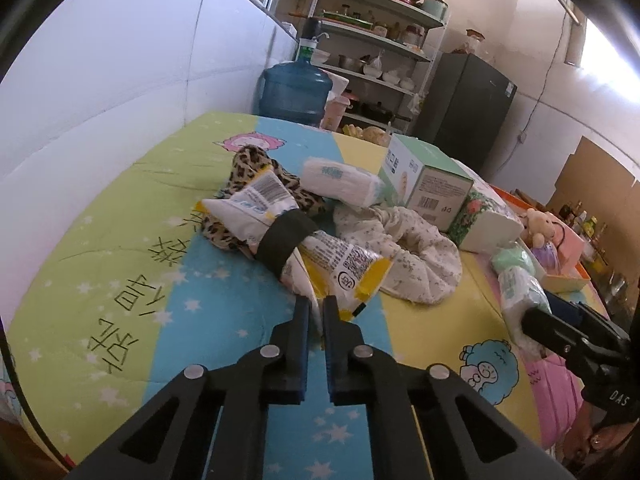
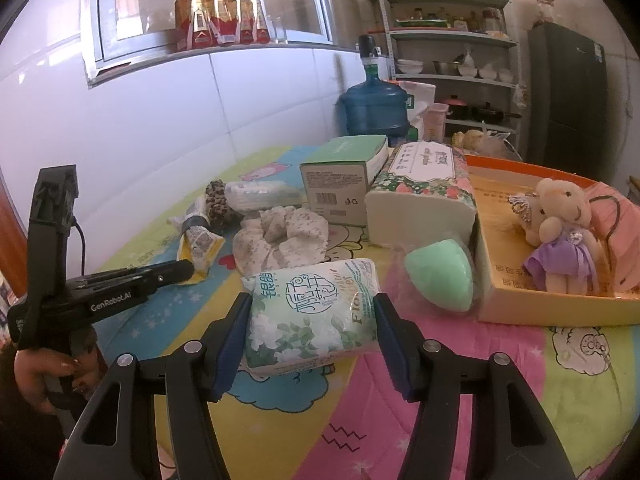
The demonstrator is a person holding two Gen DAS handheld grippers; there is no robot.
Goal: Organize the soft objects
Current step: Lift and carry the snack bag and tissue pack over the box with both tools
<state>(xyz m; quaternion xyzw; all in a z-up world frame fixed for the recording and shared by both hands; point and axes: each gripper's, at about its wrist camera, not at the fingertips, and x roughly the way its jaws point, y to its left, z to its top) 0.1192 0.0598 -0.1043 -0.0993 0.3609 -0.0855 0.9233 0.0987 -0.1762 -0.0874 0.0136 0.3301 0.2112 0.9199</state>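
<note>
On the cartoon-print quilt (image 1: 120, 240) in front of you the soft things lie scattered. Your left gripper (image 1: 316, 312) has its jaws drawn almost together, pinching the near yellow edge of the white-and-yellow packet (image 1: 340, 264), which is cinched at its middle by a black band (image 1: 280, 244). The packet's far end rests on the leopard-print scrunchie (image 1: 248, 164), and the floral scrunchie (image 1: 416, 248) lies just beside it on the right. A small tissue pack (image 1: 340, 180) sits behind them, leaning toward the green-and-white carton (image 1: 432, 180).

Your right gripper (image 2: 312, 320) stands wide, with the jasmine-print tissue pack (image 2: 312, 320) between its blue pads; both pads meet the pack's ends, so you grip it. Just right of it the mint-green sponge (image 2: 440, 276) lies against the wall of the orange tray (image 2: 520, 312), which holds the little bear in a purple dress (image 2: 560, 236). The floral tissue box (image 2: 420, 200) stands behind the sponge, touching the carton
</note>
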